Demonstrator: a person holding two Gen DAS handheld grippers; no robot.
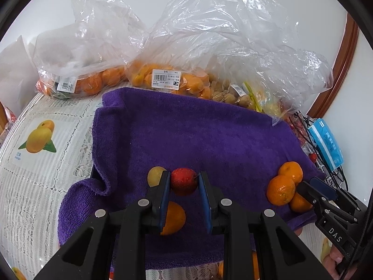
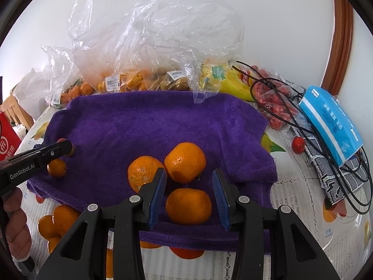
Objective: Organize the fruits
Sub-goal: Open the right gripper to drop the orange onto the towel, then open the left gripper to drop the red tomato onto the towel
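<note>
A: What does the left gripper (image 1: 183,182) hold?
B: Its jaws pinch a small red fruit (image 1: 184,181) over the near part of the purple towel (image 1: 186,135). A yellow fruit (image 1: 155,175) sits just beside it.
A: And the right gripper (image 2: 189,186)?
B: Its jaws are spread, with one of three mandarins (image 2: 188,206) between them, on the towel's near edge. Bags of fruit (image 2: 130,79) lie behind the towel.
</note>
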